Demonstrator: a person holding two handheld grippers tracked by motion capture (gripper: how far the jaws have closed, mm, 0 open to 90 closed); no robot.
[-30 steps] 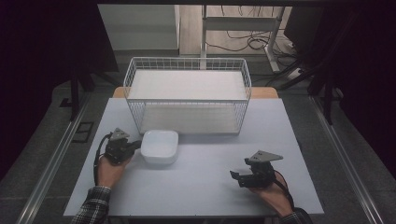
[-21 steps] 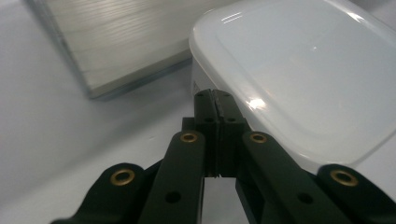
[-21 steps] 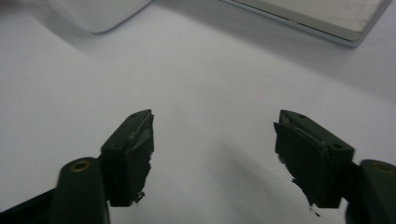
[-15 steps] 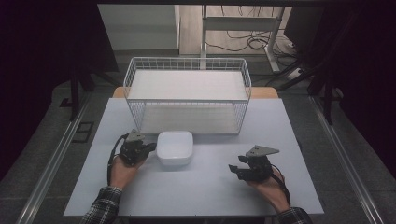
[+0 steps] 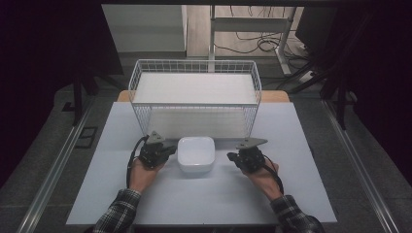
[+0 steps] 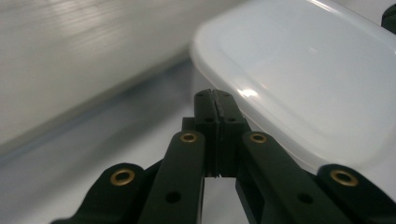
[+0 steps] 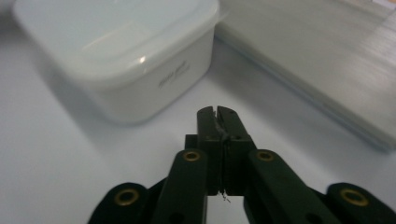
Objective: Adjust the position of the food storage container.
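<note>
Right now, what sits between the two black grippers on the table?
In the high view, a white lidded container sits between the left gripper and the right gripper.

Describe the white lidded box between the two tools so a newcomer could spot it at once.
Start at the white wire basket at the table's far side. Just in front of it sits the box, flanked by the left tool and right tool. It is the lone solid, rounded-square white container with a glossy lid.
</note>
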